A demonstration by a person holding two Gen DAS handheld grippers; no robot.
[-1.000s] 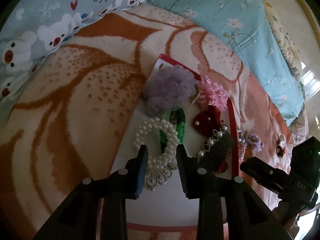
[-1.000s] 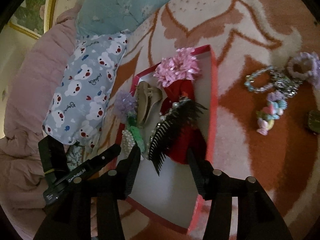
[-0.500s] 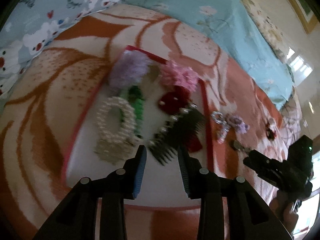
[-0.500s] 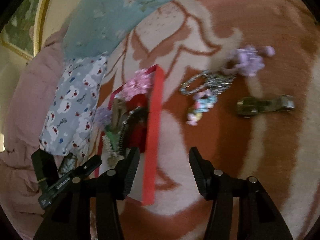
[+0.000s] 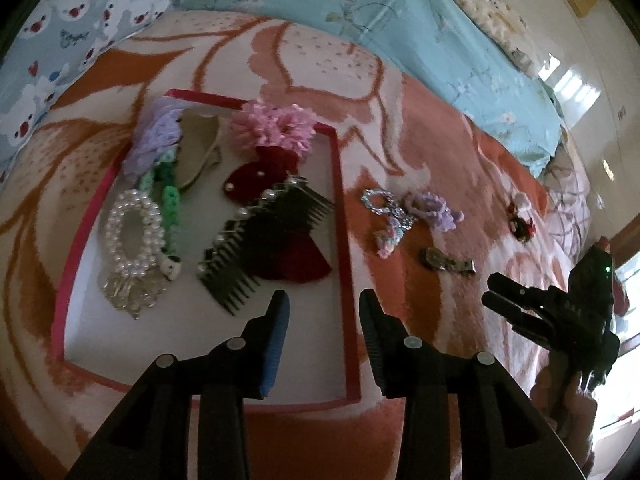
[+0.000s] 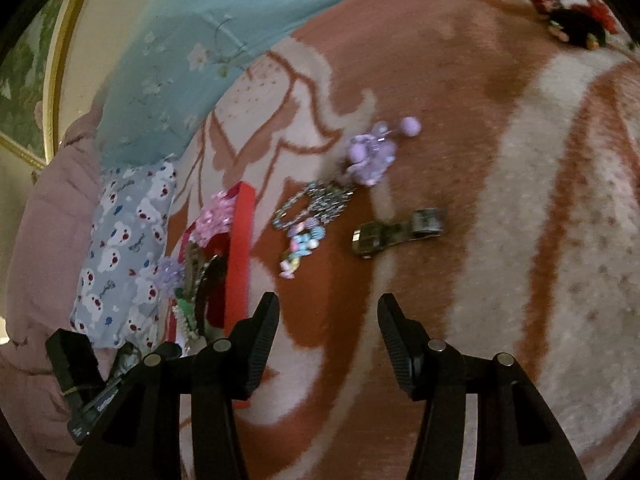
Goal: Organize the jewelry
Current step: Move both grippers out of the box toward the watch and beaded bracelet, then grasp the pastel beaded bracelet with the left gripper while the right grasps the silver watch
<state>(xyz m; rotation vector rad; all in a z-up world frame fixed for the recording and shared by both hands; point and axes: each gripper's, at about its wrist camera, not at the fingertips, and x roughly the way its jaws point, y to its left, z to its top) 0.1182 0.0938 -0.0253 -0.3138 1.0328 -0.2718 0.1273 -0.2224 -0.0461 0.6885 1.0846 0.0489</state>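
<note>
Red-rimmed tray (image 5: 339, 216) on orange-and-cream blanket (image 5: 400, 128): holds pearl bracelet (image 5: 134, 232), black comb (image 5: 256, 240), pink flower (image 5: 276, 128), dark red piece partly under the comb. Loose on blanket right of tray: silver bracelet (image 5: 380, 202), lilac scrunchie (image 5: 434, 208), metal clip (image 5: 446, 262); small dark item (image 5: 520, 222) far off, too blurred to identify. Left gripper (image 5: 322, 308) over tray's right rim, jaws opening, nothing between. Right gripper (image 6: 326, 312) spread above bare blanket, empty; clip (image 6: 396, 230) ahead, smeared
</note>
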